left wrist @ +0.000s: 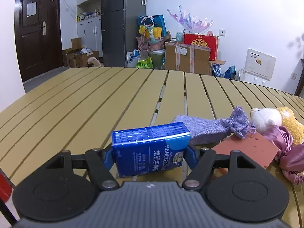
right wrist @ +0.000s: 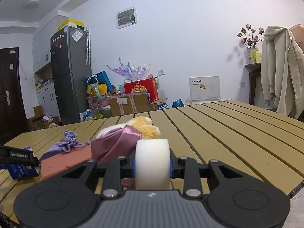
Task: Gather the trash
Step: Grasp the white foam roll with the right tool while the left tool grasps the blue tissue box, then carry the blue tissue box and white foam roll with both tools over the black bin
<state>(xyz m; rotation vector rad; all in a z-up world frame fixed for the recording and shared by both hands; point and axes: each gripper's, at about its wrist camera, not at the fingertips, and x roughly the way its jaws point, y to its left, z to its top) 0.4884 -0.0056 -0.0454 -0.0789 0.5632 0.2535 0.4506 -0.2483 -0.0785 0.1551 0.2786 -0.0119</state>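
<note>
Left wrist: L gripper clamps tissue pack; R gripper pinches foam roll.

Behind the tissue pack, the purple pouch is lying partly hidden; the pink satin bag is running off the right edge.

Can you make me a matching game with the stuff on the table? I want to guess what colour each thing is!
Things:
1. tissue pack
2. drawstring pouch
3. foam roll
4. flat sponge block

Colours:
A. white
B. brick pink
C. blue
D. lilac

Pairs: 1-C, 2-D, 3-A, 4-B

The left tool holds the tissue pack, and the right tool holds the foam roll.
</note>
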